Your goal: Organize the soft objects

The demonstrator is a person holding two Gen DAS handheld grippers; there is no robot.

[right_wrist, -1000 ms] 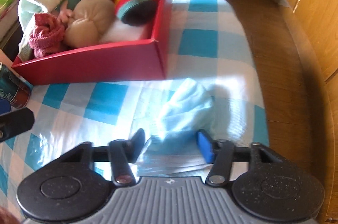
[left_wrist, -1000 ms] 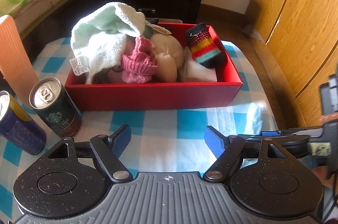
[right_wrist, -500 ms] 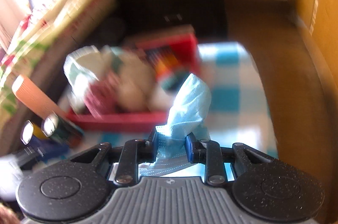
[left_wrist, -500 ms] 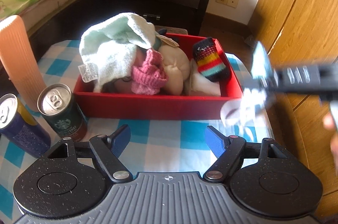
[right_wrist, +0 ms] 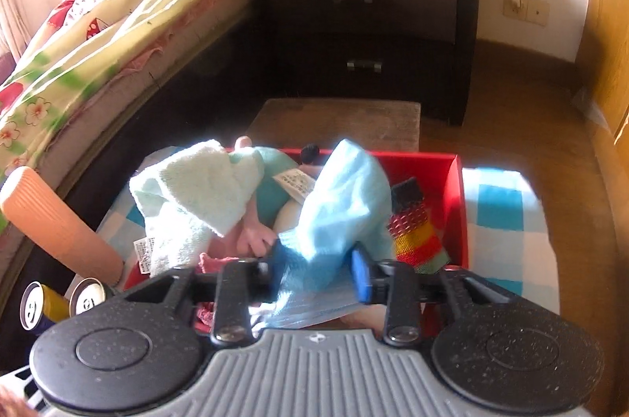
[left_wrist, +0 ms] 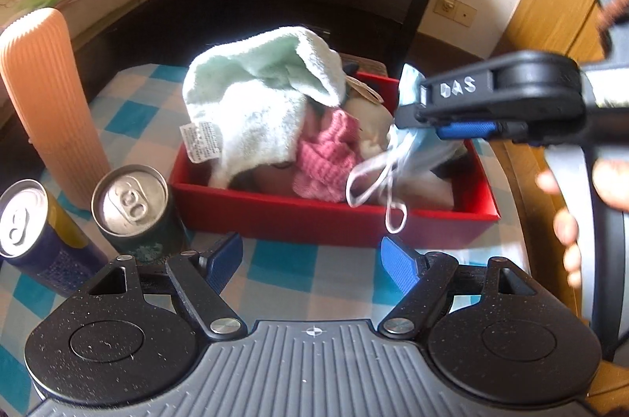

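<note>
Fingers of the right gripper (right_wrist: 316,265) pinch a pale blue pleated face mask (right_wrist: 342,208) above the red cardboard box (left_wrist: 330,216) of soft things, its ear loops dangling, probably so it drops inside when let go. The left gripper (left_wrist: 310,254) hovers over the checked worktop (left_wrist: 283,259), fingers spread apart and holding nothing, likely keeping clear.

Hidden, cropped and blurred parts

The mint towel (left_wrist: 251,102) covers most of the stuffed toy (left_wrist: 371,118) in the red box (left_wrist: 326,216), so only a pale bulge and a tag show. The face mask (right_wrist: 338,216) hides the middle of the box in the right wrist view, along with part of the striped sock (right_wrist: 416,236). The blue can (left_wrist: 27,228) is cut by the left edge. The hand (left_wrist: 578,204) on the right gripper's handle is blurred and cropped. The writing on the towel's label is too small to read.
</note>
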